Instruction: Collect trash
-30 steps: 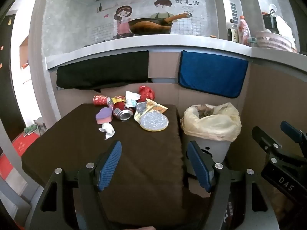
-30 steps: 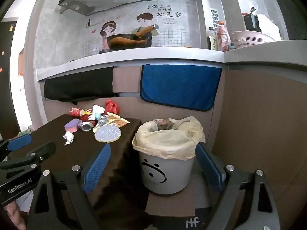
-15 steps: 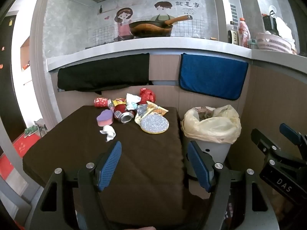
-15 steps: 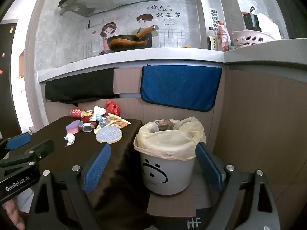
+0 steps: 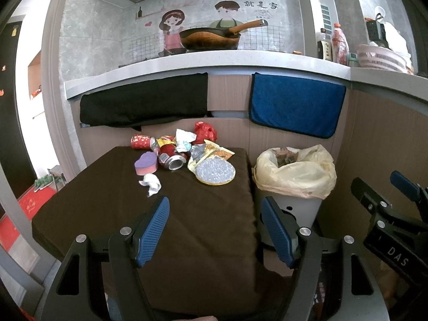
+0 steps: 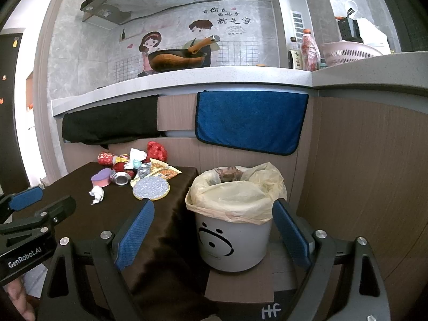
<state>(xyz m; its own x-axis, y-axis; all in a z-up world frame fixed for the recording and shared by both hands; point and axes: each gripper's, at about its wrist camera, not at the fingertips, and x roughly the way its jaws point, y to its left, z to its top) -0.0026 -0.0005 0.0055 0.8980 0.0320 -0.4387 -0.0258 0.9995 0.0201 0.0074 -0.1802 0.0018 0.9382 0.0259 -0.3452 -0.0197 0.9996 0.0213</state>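
Observation:
A pile of trash lies at the far side of the brown table [image 5: 107, 208]: a crushed red can [image 5: 172, 159], a purple heart-shaped sponge [image 5: 145, 163], a crumpled white tissue [image 5: 151, 183], a round glittery disc [image 5: 215, 172], snack wrappers [image 5: 216, 153] and a red crumpled bag [image 5: 204, 131]. A white bin [image 6: 232, 238] with a yellowish liner stands on the floor right of the table. My left gripper [image 5: 215, 230] hangs open over the table's near part. My right gripper [image 6: 214, 231] is open in front of the bin, with nothing between its fingers.
A black cloth [image 5: 144, 104] and a blue towel [image 5: 294, 107] hang from the counter edge behind the table. Bottles [image 5: 338, 42] and a pink basket [image 5: 379, 58] stand on the counter. A wooden panel wall [image 6: 361, 174] closes the right side.
Both views have pulled back and lowered very slightly; the trash pile and the bin stay where they were. Both grippers remain open.

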